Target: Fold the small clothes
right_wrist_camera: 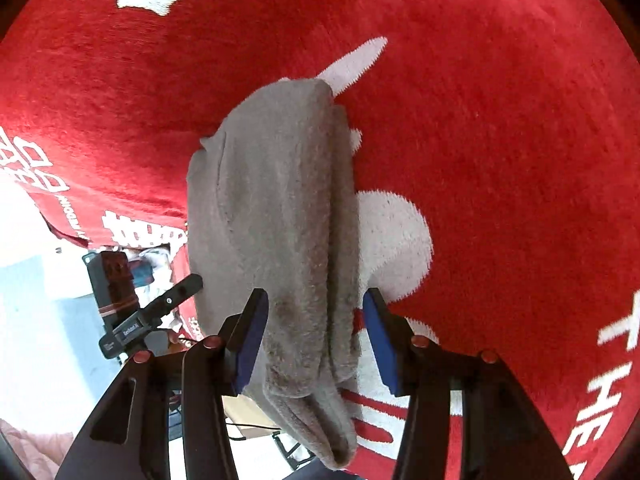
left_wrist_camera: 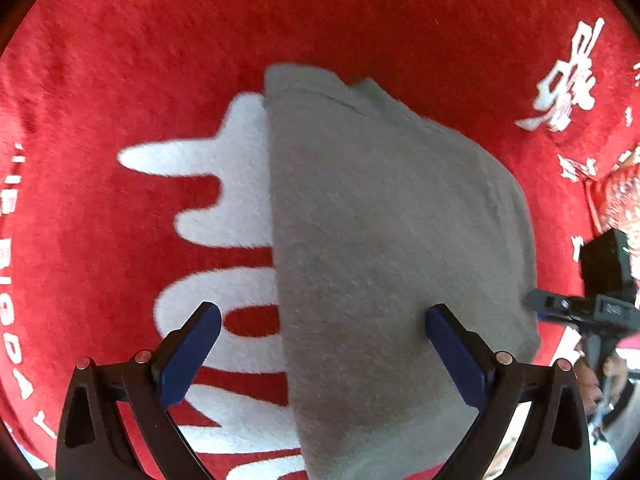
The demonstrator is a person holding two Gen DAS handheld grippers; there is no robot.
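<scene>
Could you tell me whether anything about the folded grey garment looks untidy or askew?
Slightly: the grey garment on the red blanket shows uneven stacked layers along its right edge, and a corner pokes out at its far end.

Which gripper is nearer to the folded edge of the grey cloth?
The right gripper: its open jaws straddle the grey cloth at its layered folded edge. The left gripper, also open, spans the opposite straight edge, one finger over the red blanket.

Bright, even light; strong fisheye bending, dark corners, slight softness throughout
</scene>
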